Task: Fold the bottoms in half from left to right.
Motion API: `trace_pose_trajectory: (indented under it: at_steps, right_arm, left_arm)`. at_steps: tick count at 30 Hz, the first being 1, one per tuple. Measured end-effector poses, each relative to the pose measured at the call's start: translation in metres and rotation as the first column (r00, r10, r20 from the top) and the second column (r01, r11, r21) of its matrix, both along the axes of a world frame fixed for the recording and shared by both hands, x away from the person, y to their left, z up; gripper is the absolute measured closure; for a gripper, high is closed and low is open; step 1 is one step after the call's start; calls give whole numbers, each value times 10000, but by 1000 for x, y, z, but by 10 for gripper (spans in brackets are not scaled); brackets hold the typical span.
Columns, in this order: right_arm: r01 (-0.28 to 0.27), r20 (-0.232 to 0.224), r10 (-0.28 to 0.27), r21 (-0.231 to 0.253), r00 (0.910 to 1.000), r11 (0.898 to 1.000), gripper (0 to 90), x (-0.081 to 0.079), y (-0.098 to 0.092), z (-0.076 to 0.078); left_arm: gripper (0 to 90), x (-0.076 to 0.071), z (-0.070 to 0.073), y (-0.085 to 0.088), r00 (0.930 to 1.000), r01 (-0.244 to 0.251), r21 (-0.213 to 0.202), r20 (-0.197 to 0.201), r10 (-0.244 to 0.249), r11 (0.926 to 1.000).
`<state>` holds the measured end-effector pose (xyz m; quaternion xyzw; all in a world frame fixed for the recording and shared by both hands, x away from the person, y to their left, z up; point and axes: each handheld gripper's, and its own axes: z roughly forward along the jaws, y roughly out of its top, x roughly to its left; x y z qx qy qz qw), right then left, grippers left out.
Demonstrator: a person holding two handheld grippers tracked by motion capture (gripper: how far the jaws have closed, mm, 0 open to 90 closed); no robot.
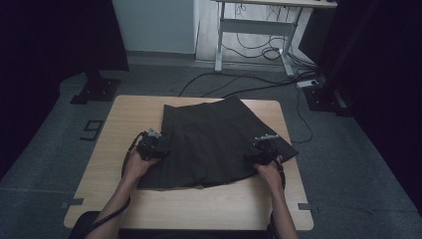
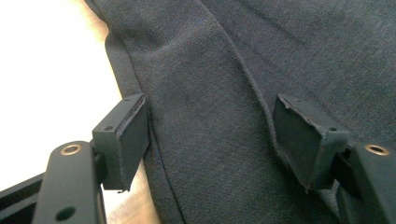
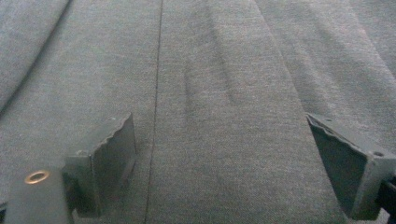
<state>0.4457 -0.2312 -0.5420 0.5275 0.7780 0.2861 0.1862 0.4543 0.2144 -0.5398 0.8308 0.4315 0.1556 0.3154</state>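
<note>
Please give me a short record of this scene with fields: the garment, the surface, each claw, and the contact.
garment: dark pleated skirt, spread flat
surface: light wooden table
left claw: open, over the skirt's left edge, fabric between the jaws, not pinched
right claw: open, over the skirt's right part, jaws wide apart
contact: cannot tell whether the jaw tips touch the cloth
floor: grey, cables behind the table

Lab: black curtains point(image 1: 45, 40), floor cables point(image 1: 249, 82)
</note>
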Motion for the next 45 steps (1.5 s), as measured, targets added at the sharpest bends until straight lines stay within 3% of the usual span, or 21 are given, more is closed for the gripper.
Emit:
trace_pose_trajectory:
  at_steps: [5,6,7,10,25,29,31,33,38,45]
  right_arm:
    - [-222,34,222,38,9997,9997,121,-16,-3,-1]
    - [-243,109,242,71,9996,9997,121,-21,-3,-1]
    - [-266,167,265,93,9995,9996,121,-25,-3,-2]
    - [-339,314,334,165,9989,9993,121,-40,-3,-3]
    - [-693,262,688,181,9973,9974,119,-102,-5,-3]
    - [-731,338,724,203,9968,9971,116,-106,-6,-4]
    - [-779,317,772,220,9965,9967,115,-106,-6,-3]
    - [-817,387,807,245,9960,9964,113,-106,-7,-4]
    - [-870,443,856,290,9953,9958,104,-106,-7,-5]
    - [-836,464,820,319,9955,9960,97,-106,-7,-5]
  left_arm:
    - [278,-21,-1,0,10000,14,-50,68,-14,10000]
    - [278,-32,-1,0,10000,31,-41,75,-30,10000]
    - [278,-32,-1,0,10000,31,-41,75,-30,10000]
    - [278,-52,0,3,9999,118,-23,20,-118,9999]
    - [278,-124,1,5,9992,395,58,-93,-394,9992]
    - [270,-121,1,7,9972,729,61,-161,-728,9973]
    - [221,-116,1,9,9965,790,19,-270,-789,9969]
    - [150,-111,3,11,9975,652,-119,-266,-655,9978]
    - [66,-96,15,19,9993,308,-240,200,-303,9992]
    - [52,-65,30,25,9995,57,-507,306,-42,9987]
